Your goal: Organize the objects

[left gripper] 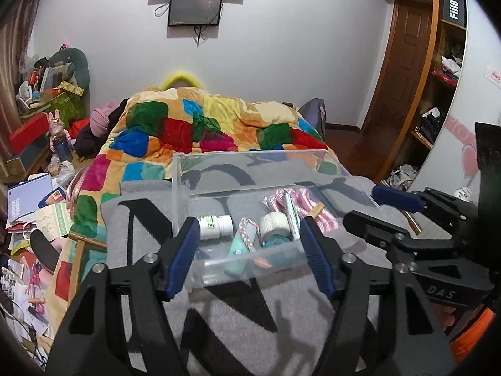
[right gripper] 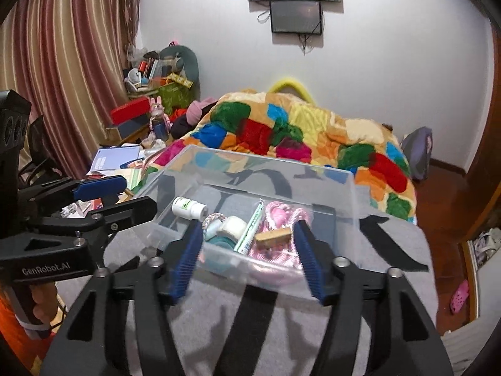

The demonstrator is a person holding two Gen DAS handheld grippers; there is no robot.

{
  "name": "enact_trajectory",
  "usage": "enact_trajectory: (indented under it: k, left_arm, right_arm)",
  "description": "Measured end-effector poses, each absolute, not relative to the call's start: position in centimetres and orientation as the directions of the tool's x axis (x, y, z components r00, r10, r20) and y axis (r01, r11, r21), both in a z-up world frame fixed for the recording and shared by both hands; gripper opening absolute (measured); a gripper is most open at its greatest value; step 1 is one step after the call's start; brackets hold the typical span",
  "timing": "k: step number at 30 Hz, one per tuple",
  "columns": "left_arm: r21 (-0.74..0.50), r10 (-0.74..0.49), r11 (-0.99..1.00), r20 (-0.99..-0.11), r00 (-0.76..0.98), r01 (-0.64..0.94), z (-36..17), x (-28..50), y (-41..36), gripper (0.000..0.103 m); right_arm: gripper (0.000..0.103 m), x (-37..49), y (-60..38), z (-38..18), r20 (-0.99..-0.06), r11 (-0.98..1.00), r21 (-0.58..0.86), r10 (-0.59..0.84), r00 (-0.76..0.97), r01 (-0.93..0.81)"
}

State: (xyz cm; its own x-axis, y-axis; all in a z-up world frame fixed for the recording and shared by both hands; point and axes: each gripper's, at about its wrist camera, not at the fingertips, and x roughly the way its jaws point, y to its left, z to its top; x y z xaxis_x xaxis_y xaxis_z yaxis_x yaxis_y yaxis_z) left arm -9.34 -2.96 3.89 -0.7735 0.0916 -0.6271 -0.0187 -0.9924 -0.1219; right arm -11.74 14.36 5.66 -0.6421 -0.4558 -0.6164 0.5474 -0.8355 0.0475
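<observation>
The clear plastic box, holding a white pill bottle, tape roll and pink cord, sits on a grey blanket before the patchwork quilt, both the left gripper and right gripper spread wide, empty.

One clear plastic bin sits on the one grey blanket in front of me, and I count six things inside it: one white pill bottle, one teal tube with one braided cord loop over it, one white roll of tape, one flat green-and-white packet, and one bundle of pink rope with one tan tag. I hold two grippers, the left gripper and the right gripper, each with two blue-padded fingers. Beyond, one patchwork quilt covers the bed, and two dark screens hang on the wall.
</observation>
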Motion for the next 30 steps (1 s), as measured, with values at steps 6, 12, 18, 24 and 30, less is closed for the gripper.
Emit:
enact_trajectory:
  k: [6,12,18,24,30]
  left_arm:
    - [-0.11,0.078,-0.994,-0.613,-0.786,-0.013,3.5,-7.4,-2.4,0.085]
    - [-0.097,0.063,-0.995,-0.61,-0.79,-0.005,2.7,-6.1,-1.7,0.089]
    - [-0.12,0.077,-0.993,-0.625,-0.777,-0.002,1.8,-5.6,-1.7,0.089]
    - [-0.127,0.078,-0.992,-0.642,-0.763,0.005,1.2,-5.5,-1.6,0.089]
    - [-0.133,0.082,-0.991,-0.645,-0.759,0.006,0.9,-5.6,-1.7,0.089]
  right_arm:
    - [0.081,-9.5,15.5,5.7,-0.584,-0.85,0.013,-0.434,-0.686,0.526]
    - [0.082,-7.9,16.0,4.8,-0.585,-0.857,-0.005,-0.416,-0.696,0.515]
    - [0.082,-7.4,16.3,4.0,-0.599,-0.859,0.009,-0.414,-0.685,0.511]
    - [0.082,-7.4,16.7,3.4,-0.613,-0.863,0.026,-0.413,-0.674,0.505]
    - [0.082,-7.5,16.9,3.2,-0.619,-0.866,0.039,-0.412,-0.668,0.498]
